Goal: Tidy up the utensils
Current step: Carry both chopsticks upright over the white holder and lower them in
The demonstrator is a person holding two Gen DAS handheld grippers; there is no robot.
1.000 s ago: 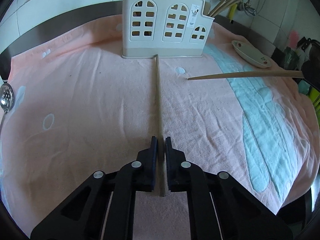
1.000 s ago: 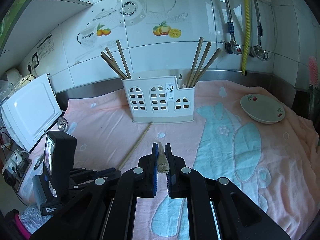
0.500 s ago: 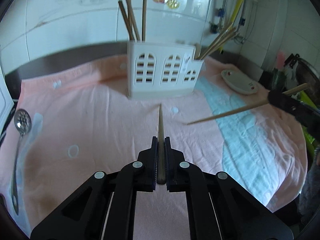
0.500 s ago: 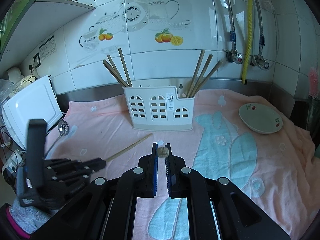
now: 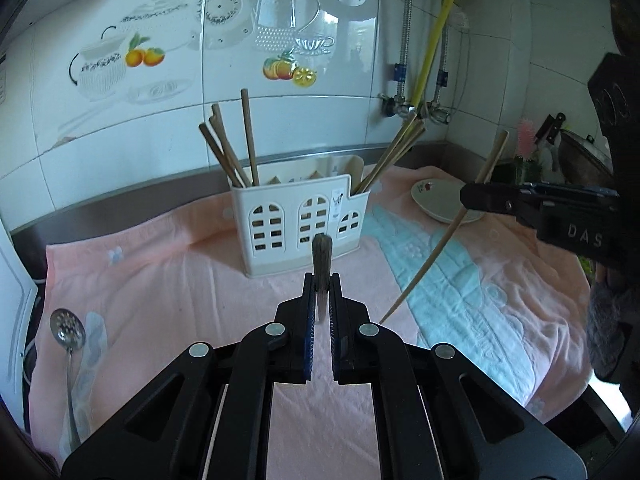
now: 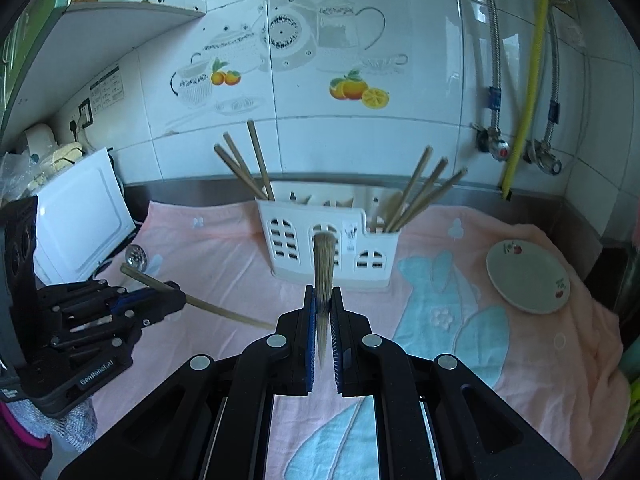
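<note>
Chopsticks were the job: we had 1 in each gripper, both lifted clear of the pink towel (image 5: 168, 280). Our left gripper (image 5: 321, 300) was clamped shut on a chopstick (image 5: 322, 256) that pointed almost straight ahead, its blunt end toward the holder (image 5: 296, 220). Our right gripper (image 6: 323, 312) was pinched just as tightly on a second chopstick (image 6: 324, 264), seen end-on in its own camera; from the left view that stick hung slanted, tip down, beside the plate (image 5: 436, 200).

Beyond the grippers, the white holder stood on the towel near the wall, with 3 chopsticks leaning in its left end and several in its right. A slotted spoon (image 5: 68, 326) lay at the towel's left edge.

To do this step well, we judged, we should tilt each stick toward upright above an open compartment, lower it past the rim without knocking the leaning sticks, and release only once it was well inside.
</note>
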